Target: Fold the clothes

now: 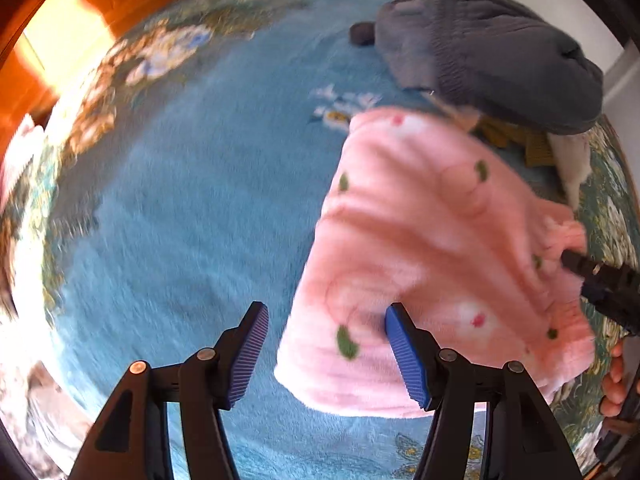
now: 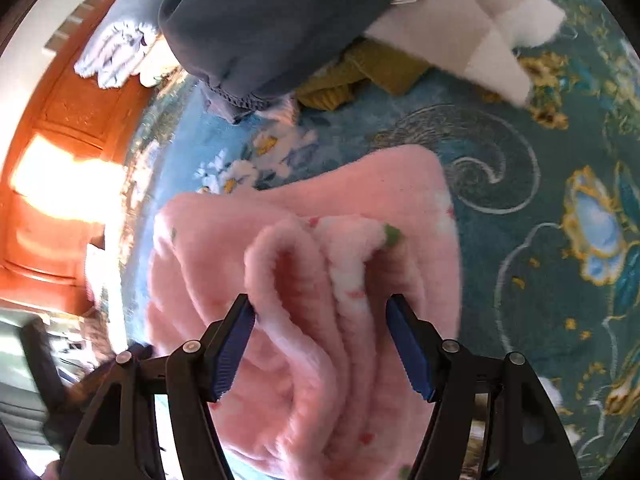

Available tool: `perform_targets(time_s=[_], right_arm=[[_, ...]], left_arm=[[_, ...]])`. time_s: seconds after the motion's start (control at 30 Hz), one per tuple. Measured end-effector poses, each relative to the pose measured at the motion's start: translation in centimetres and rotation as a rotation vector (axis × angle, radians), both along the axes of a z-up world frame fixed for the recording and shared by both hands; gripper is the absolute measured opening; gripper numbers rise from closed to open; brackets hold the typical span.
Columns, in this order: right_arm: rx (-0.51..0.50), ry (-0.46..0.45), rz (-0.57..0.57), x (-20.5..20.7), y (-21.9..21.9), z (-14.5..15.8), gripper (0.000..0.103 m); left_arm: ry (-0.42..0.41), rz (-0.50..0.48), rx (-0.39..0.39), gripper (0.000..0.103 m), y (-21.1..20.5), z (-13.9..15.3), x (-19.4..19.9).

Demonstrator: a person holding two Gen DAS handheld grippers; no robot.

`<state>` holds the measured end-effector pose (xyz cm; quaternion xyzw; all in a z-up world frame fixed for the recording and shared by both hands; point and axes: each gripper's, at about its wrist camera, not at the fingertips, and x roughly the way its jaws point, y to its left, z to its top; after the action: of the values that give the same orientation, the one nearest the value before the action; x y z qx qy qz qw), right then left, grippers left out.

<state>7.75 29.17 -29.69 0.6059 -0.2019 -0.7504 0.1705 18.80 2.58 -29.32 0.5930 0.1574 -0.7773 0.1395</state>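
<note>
Sunlit orange wooden furniture (image 1: 76, 12) lines the far left edge of a blue floral blanket (image 1: 192, 208), where the left gripper (image 1: 326, 350) hovers low with its blue-padded jaws spread wide and nothing between them. Just right of it, a pink fleece garment (image 1: 436, 248) dotted with green and red lies bunched on the blanket, its near corner passing behind the gripper's right finger; whether the two touch cannot be told. Farther back and to the right, a grey knitted sweater (image 1: 492, 52) is heaped over a mustard-yellow garment (image 1: 532, 146) and a white fluffy garment (image 1: 574, 164). At the right edge, the right gripper (image 2: 320, 346) reaches in from the side to the pink garment's right end, a person's fingers (image 1: 614, 384) curled round its handle. In its own view, thick rolled folds of the pink fleece fill the gap between its partly spread jaws, which bracket the bundle without visibly pressing it.
</note>
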Motion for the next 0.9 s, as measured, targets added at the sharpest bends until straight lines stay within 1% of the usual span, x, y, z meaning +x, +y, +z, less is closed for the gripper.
perform_targets(time_s=[0.03,0.07,0.1,0.13,0.17,0.2,0.33,0.37,0.43,0.5,0.57,0.6,0.67,0.73,0.83,0.87,0.9], right_arm=[[-0.007,0.005,0.002,0.0,-0.3,0.1,0.068],[0.0,0.011,0.008,-0.1,-0.7,0.3,0.057],[0.03,0.015,0.016,-0.1,-1.1,0.4,0.036],[0.065,0.011,0.026,-0.2,-1.6,0.4,0.028],[0.077,0.012,0.028,-0.2,-1.7,0.7,0.025],[0.06,0.03,0.015,-0.3,-1.3,1.4,0.023],[-0.031,0.141,-0.066,-0.3,1.9,5.3,0.023],[-0.035,0.148,-0.079,-0.5,2.5,5.6,0.023],[0.012,0.096,-0.079,-1.0,3.1,4.0,0.023],[0.069,0.003,-0.064,-1.3,3.1,1.0,0.024],[0.074,-0.046,-0.08,-1.1,3.2,-0.6,0.026],[0.06,-0.038,-0.095,-1.0,3.4,-0.3,0.03],[0.036,-0.023,-0.123,-0.6,3.9,0.4,0.034],[0.033,-0.004,-0.141,-0.1,4.5,1.7,0.039],[0.126,0.062,-0.134,0.6,5.0,4.3,0.039],[0.146,0.089,-0.12,0.9,4.8,5.2,0.039],[0.145,0.107,-0.094,1.1,4.3,5.9,0.039]], left_arm=[[-0.007,0.006,0.008,0.065,0.0,-0.4,0.3],[-0.013,0.01,0.014,0.065,0.1,-0.7,0.6],[-0.021,0.013,0.018,0.065,0.3,-1.0,0.8],[-0.024,0.016,0.024,0.065,0.4,-1.1,1.0],[-0.023,0.014,0.032,0.065,0.4,-1.1,1.1],[-0.02,0.006,0.041,0.065,0.6,-1.0,1.1],[-0.006,-0.027,0.077,0.065,1.0,-0.7,1.0],[-0.005,-0.037,0.086,0.066,1.2,-0.8,1.0],[-0.017,-0.05,0.084,0.066,1.8,-1.2,0.7],[-0.034,-0.047,0.081,0.066,2.1,-1.5,0.5],[-0.031,-0.039,0.091,0.066,1.9,-1.1,0.7],[-0.026,-0.041,0.091,0.066,1.7,-0.8,0.8],[-0.015,-0.046,0.09,0.066,1.3,-0.1,0.9],[-0.001,-0.051,0.068,0.066,0.7,0.9,0.9],[0.034,-0.043,0.022,0.066,-0.4,2.5,0.4],[0.05,-0.044,0.014,0.066,-0.6,3.0,0.1],[0.071,-0.047,0.012,0.066,-0.7,3.5,-0.3]])
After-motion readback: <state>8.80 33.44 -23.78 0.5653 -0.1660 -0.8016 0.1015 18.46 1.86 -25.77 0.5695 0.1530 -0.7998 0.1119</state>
